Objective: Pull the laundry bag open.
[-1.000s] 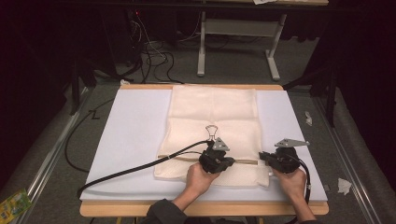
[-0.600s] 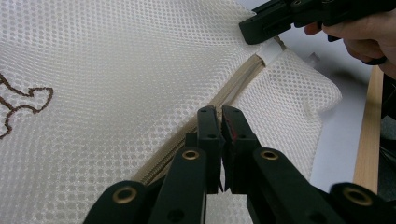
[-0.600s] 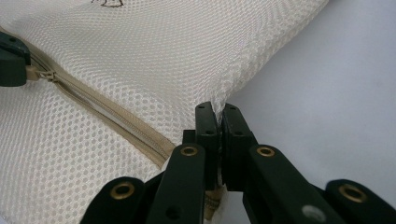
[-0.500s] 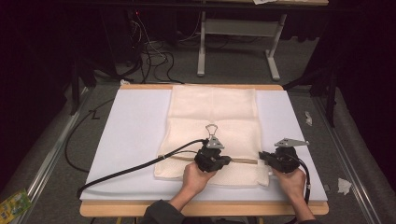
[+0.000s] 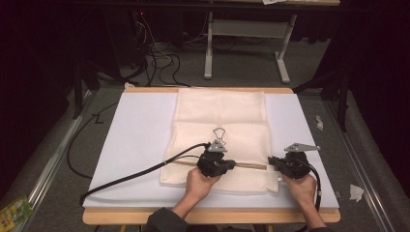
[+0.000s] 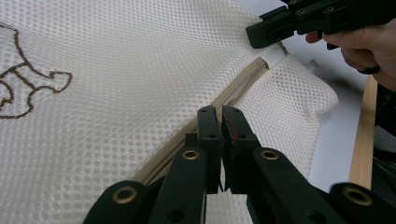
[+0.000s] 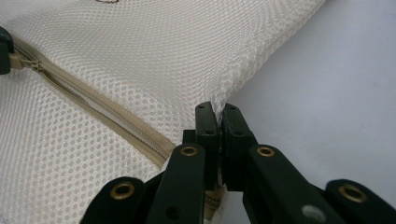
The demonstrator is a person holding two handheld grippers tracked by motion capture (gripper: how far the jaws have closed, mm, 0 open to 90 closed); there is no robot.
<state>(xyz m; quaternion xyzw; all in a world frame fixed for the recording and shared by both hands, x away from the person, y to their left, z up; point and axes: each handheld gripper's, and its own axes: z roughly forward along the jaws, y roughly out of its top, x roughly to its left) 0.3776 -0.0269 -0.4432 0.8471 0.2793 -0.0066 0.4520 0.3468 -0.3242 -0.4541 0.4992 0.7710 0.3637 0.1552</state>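
A cream mesh bag [image 5: 220, 113] lies flat on the white board [image 5: 140, 140], with a tan zipper [image 5: 251, 166] running across its near part. My left gripper [image 5: 232, 165] sits on that zipper with its jaws shut [image 6: 222, 122] on the zipper pull; the tan slider [image 7: 23, 60] shows at its tip in the right gripper view. My right gripper [image 5: 271, 161] is shut on the bag's right edge [image 7: 217, 119], at the zipper's end. In the left gripper view the right gripper [image 6: 256, 35] pinches the white end tab [image 6: 273, 56].
A brown outline emblem [image 5: 220, 135] marks the bag's middle. The left gripper's black cable [image 5: 140, 174] trails across the board to the left. The wooden table edge [image 5: 193, 216] runs along the front. Paper scraps [image 5: 356, 192] lie on the floor at right.
My left gripper has slid slightly to the left along the zipper. The right gripper has stayed in place on the bag's edge.
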